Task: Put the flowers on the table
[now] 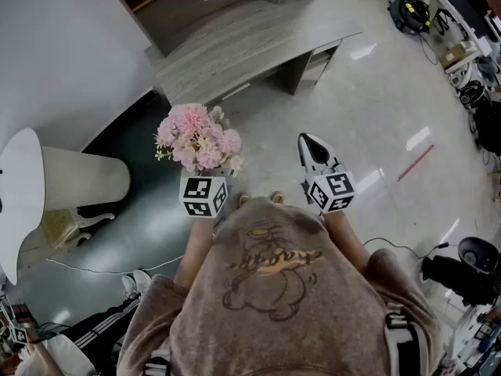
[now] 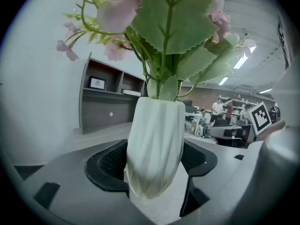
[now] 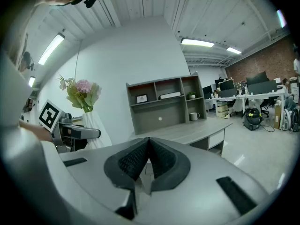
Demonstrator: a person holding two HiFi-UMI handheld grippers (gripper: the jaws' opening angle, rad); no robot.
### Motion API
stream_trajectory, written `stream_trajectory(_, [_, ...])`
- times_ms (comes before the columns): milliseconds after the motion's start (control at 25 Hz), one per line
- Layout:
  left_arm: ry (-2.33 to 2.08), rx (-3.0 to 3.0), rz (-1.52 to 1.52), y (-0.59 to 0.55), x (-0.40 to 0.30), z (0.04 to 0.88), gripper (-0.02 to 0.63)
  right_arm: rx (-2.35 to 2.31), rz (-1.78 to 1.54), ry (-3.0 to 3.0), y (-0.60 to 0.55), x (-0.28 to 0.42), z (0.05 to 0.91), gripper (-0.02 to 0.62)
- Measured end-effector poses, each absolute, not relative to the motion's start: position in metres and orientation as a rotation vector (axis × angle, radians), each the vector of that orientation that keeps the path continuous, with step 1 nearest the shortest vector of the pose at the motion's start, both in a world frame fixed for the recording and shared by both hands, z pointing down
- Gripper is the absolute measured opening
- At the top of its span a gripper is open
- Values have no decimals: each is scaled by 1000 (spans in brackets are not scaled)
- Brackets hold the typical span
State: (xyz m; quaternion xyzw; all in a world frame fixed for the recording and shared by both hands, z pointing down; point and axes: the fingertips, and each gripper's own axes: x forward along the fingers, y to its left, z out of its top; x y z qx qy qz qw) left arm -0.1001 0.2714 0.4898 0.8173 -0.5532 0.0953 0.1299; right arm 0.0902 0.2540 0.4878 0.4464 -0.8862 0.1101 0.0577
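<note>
1. Head view: the bunch of pink artificial flowers (image 1: 197, 138) is in the air in front of the person, carried by the left gripper (image 1: 208, 185), well short of the long grey wood-grain table (image 1: 250, 41). The right gripper (image 1: 311, 147) hangs beside it, apart.
2. Left gripper view: the jaws clamp the lower body of the white fluted vase (image 2: 154, 144), which stands upright. It looks rigid, smooth and top-heavy, so a low, level grip suits it.
3. Right gripper view: the jaws are pressed together on nothing.

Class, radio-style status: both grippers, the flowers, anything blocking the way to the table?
Left gripper shut on white vase of pink flowers. Right gripper shut, empty. Table ahead, flowers not there yet. Nothing blocking.
</note>
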Motion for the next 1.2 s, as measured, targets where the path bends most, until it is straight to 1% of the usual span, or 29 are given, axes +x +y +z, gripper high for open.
stream_trajectory(840, [-1426, 2499, 292, 247, -122, 500, 353, 1518, 379, -2598, 251, 64, 506, -2])
stream_trajectory(1200, [-1424, 2501, 293, 201, -133, 508, 353, 1519, 378, -2612, 205, 50, 508, -2])
